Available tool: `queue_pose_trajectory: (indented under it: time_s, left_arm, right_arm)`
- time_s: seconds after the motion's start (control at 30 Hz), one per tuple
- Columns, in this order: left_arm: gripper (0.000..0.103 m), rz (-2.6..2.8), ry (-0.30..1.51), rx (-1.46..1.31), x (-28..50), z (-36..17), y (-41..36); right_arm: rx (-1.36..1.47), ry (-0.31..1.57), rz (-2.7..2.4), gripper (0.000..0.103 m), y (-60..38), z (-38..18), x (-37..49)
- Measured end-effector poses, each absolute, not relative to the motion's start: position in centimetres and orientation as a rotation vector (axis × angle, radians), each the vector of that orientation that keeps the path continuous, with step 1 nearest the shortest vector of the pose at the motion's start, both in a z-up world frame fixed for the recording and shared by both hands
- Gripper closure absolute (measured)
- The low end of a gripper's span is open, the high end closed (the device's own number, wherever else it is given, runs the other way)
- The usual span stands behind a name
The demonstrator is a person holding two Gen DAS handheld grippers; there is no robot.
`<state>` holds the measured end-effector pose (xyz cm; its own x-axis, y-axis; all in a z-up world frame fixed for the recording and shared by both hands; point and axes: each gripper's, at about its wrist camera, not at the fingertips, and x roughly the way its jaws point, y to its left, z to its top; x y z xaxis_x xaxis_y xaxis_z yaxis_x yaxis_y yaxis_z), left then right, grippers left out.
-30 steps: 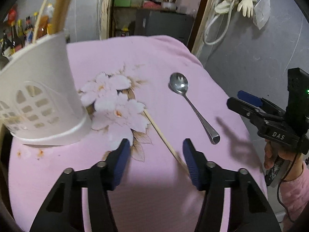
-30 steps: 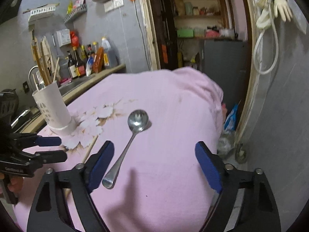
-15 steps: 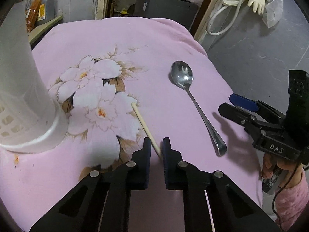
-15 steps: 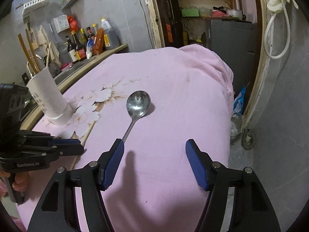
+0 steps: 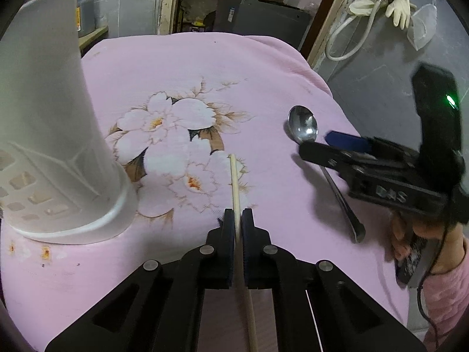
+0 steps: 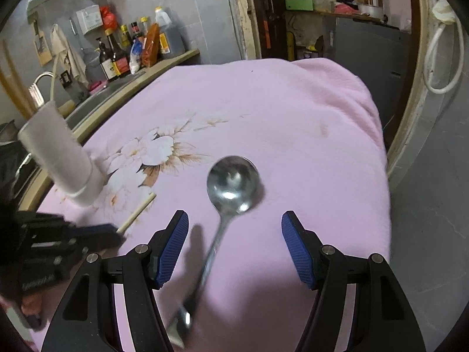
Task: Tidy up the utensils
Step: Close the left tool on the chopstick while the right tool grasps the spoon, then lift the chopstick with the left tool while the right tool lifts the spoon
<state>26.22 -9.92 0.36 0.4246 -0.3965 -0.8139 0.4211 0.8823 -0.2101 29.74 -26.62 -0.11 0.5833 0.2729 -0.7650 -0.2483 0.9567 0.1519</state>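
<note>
- Left wrist view: the left gripper [image 5: 238, 220] is pressed together on a wooden chopstick [image 5: 234, 182], having just been closing on it. The stick runs forward from between the pads and rearward under the gripper body.
- The chopstick's far end lies ahead of the pads on the flower print of the pink cloth [image 5: 187, 73].
- A white utensil holder [image 5: 49, 135] stands upright ahead and to the left of this gripper, near it but not touching.
- A metal spoon [image 5: 304, 129] lies on the cloth ahead and to the right, bowl farthest away, handle angled back toward the viewer.
- The right gripper [image 5: 331, 146] sits over the spoon's neck, held by a hand [image 5: 410, 234] with a pink sleeve [image 5: 448, 296].
- Right wrist view: the right gripper [image 6: 233, 234] is spread, its blue pads clear of everything. Its opening narrowed a moment ago.
- The spoon [image 6: 233, 182] lies on the cloth [image 6: 293, 117] with its bowl just ahead of the pads and its handle running back between them, nearer the left pad, untouched.
- The chopstick [image 6: 137, 211] lies ahead-left, its near end in the left gripper [image 6: 114, 233].
- The utensil holder [image 6: 55, 152] stands further ahead-left, well apart from this gripper.
</note>
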Motion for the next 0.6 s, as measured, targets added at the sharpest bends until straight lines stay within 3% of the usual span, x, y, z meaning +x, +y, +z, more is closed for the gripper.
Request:
queue_pose_trajectory:
  time_s: [0.2, 0.3, 0.37, 0.6]
  left_arm:
    - [0.100, -0.524, 1.014, 0.032, 25.8, 0.5, -9.0]
    - [0.100, -0.528, 1.012, 0.028, 25.8, 0.6, -9.0]
    - [0.100, -0.529, 1.008, 0.034, 25.7, 0.6, -9.1]
    - [0.101, -0.587, 1.021, 0.000, 25.6, 0.4, -9.1]
  right_arm:
    - [-0.031, 0.911, 0.250, 0.040, -25.1, -0.8, 31.3]
    - [-0.055, 0.900, 0.208, 0.058, -24.8, -0.9, 31.3]
    - [-0.054, 0.894, 0.204, 0.063, -24.9, -0.9, 31.0]
    - [-0.005, 0.858, 0.217, 0.064, -25.1, -0.3, 29.3]
